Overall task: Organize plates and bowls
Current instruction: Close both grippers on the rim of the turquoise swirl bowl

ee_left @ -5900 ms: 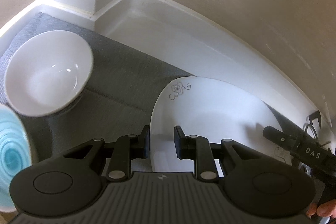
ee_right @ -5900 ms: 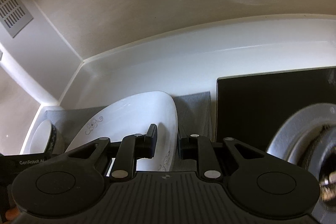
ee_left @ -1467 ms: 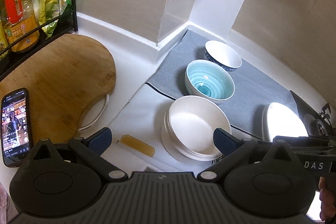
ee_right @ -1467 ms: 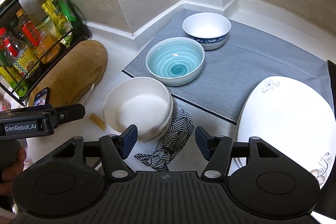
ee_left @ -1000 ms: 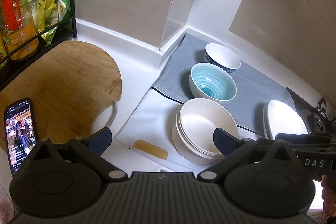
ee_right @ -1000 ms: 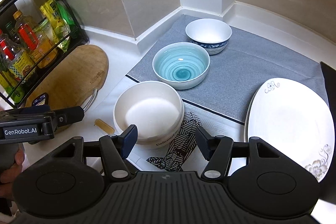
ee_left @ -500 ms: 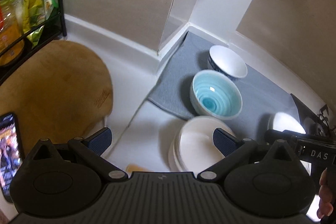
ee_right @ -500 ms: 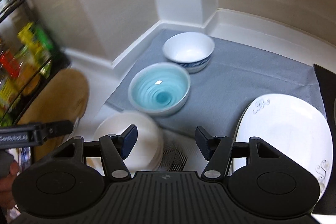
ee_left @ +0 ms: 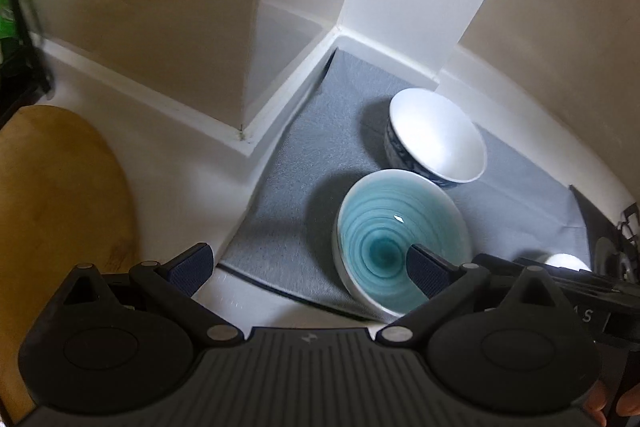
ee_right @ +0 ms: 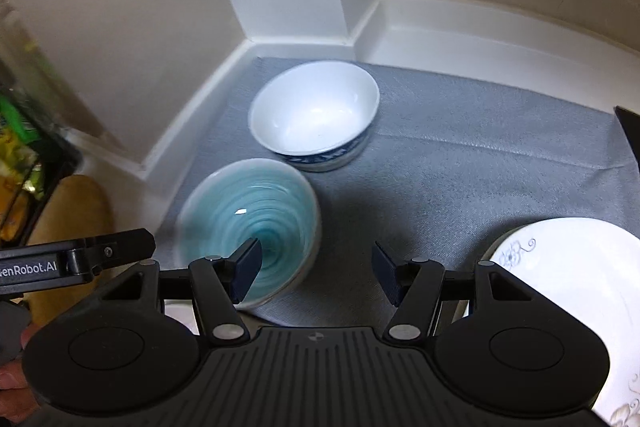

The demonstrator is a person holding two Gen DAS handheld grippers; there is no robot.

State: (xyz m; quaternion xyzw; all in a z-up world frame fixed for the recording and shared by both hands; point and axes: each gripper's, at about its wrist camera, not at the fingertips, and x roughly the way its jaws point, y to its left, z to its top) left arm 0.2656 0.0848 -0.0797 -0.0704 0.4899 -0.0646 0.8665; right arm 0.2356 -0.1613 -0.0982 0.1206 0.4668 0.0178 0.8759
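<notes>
Insp: Status, bowls?

Asst: Teal bowl [ee_right: 248,231] sits on grey mat [ee_right: 460,179], just beside blue-patterned bowl [ee_right: 316,121], nearer the corner. Not stacked. White plate [ee_right: 560,291] at mat's right edge, apart.

Insp: Grippers?

Asst: Left gripper [ee_left: 308,267] jaws wide, empty; right gripper [ee_right: 316,267] jaws approx. half open, empty. Both above teal bowl, no contact.

Insp: Progress?

Asst: Judged partial. Bowls and plate are on the mat; nesting bowls still to do.

— Left gripper [ee_left: 308,265]?
— Spread wide above the grey mat [ee_left: 328,155], gripping nothing; one fingertip [ee_left: 426,269] over the blue bowl [ee_left: 394,239].
— Behind that bowl on the mat?
— White bowl [ee_left: 436,135], just beside it, toward the corner.
— Off the mat's left edge?
— Wooden board [ee_left: 60,195].
</notes>
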